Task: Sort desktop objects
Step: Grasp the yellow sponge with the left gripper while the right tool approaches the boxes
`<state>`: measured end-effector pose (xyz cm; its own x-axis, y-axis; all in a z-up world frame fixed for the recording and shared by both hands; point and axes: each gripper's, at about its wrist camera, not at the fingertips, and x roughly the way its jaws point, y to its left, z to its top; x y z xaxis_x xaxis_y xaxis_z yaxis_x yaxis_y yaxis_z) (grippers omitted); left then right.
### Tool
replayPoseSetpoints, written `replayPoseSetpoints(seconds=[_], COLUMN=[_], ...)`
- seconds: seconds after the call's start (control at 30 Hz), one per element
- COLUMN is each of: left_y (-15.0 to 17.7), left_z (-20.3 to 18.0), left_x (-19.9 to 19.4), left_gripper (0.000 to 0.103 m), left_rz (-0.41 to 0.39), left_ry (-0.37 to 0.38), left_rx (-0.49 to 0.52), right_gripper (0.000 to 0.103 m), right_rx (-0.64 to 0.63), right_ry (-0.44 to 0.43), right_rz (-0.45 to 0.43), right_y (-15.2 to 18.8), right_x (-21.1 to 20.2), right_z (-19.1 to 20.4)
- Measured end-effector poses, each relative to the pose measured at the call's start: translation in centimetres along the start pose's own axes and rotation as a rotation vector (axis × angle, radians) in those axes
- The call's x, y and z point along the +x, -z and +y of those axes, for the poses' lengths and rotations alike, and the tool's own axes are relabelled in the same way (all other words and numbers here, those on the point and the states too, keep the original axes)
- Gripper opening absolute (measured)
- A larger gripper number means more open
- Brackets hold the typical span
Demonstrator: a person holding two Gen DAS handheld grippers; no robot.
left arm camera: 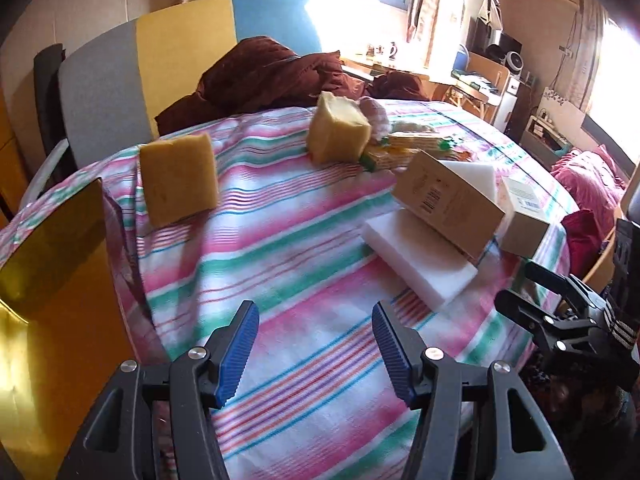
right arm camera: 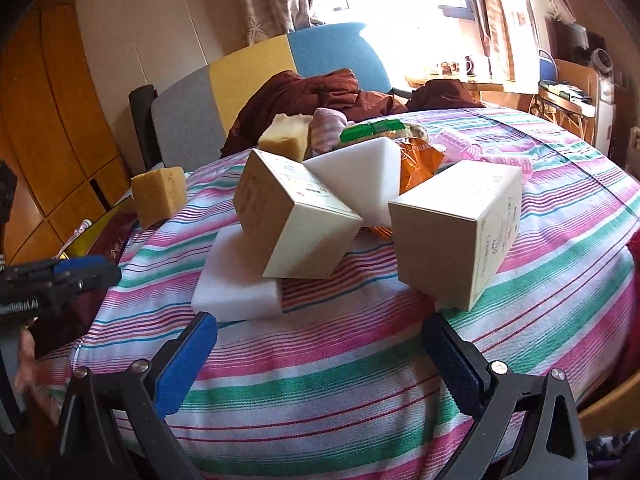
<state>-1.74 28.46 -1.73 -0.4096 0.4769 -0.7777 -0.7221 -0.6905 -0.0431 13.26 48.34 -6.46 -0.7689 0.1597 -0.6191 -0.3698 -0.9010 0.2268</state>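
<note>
On a striped cloth [left arm camera: 288, 216] [right arm camera: 360, 360] lie two yellow sponge blocks [left arm camera: 178, 178] [left arm camera: 338, 130], white foam blocks [left arm camera: 420, 258] [right arm camera: 236, 276] [right arm camera: 360, 184], two brown cardboard boxes [right arm camera: 296, 216] [right arm camera: 456, 228], and green and orange packets [right arm camera: 372, 130] behind them. One box [left arm camera: 444, 196] leans on the flat white foam. My left gripper [left arm camera: 316, 344] hovers open above bare cloth, short of the foam. My right gripper [right arm camera: 320, 356] is open too, just in front of the boxes, holding nothing. It also shows at the right edge of the left wrist view [left arm camera: 536, 292].
A shiny yellow box [left arm camera: 52, 280] stands at the cloth's left edge. A brown blanket [left arm camera: 264, 76] is heaped behind the objects, before a grey, yellow and blue headboard [left arm camera: 180, 44]. Shelves, a desk and a window fill the far right. The left gripper [right arm camera: 60, 276] shows in the right wrist view.
</note>
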Motion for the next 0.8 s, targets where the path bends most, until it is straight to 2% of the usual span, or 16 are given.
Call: replayPoseSetpoints(seconds=[0.23, 0.3, 0.47, 0.6, 0.67, 0.73, 0.8], left_y=[-4.9, -6.2, -8.6, -9.5, -9.9, -10.2, -10.5], left_z=[6.7, 7.8, 8.9, 9.5, 9.7, 9.7, 9.6], left_x=[-0.7, -0.1, 3.2, 5.8, 6.0, 6.2, 6.3], left_gripper=[0.060, 0.065, 0.067, 0.074, 0.075, 0.085, 0.085], left_rz=[-0.027, -0.018, 0.020, 0.047, 0.027, 0.013, 0.003], left_ry=[-0.086, -0.102, -0.124, -0.158, -0.162, -0.155, -0.141], left_rx=[-0.114, -0.120, -0.109, -0.091, -0.092, -0.093, -0.087], right_gripper=[0.103, 0.103, 0.103, 0.103, 0.103, 0.103, 0.103], right_rx=[0.006, 0.001, -0.007, -0.036, -0.051, -0.061, -0.069], right_ry=[0.002, 0.008, 0.017, 0.031, 0.035, 0.035, 0.034], right_rz=[-0.008, -0.012, -0.023, -0.035, -0.043, -0.050, -0.056], right_y=[-0.1, -0.2, -0.4, -0.3, -0.3, -0.3, -0.3], right_x=[1.2, 1.5, 2.1, 2.5, 2.8, 2.9, 3.1], right_z=[0.4, 0.6, 1.0, 1.2, 1.3, 1.3, 1.4])
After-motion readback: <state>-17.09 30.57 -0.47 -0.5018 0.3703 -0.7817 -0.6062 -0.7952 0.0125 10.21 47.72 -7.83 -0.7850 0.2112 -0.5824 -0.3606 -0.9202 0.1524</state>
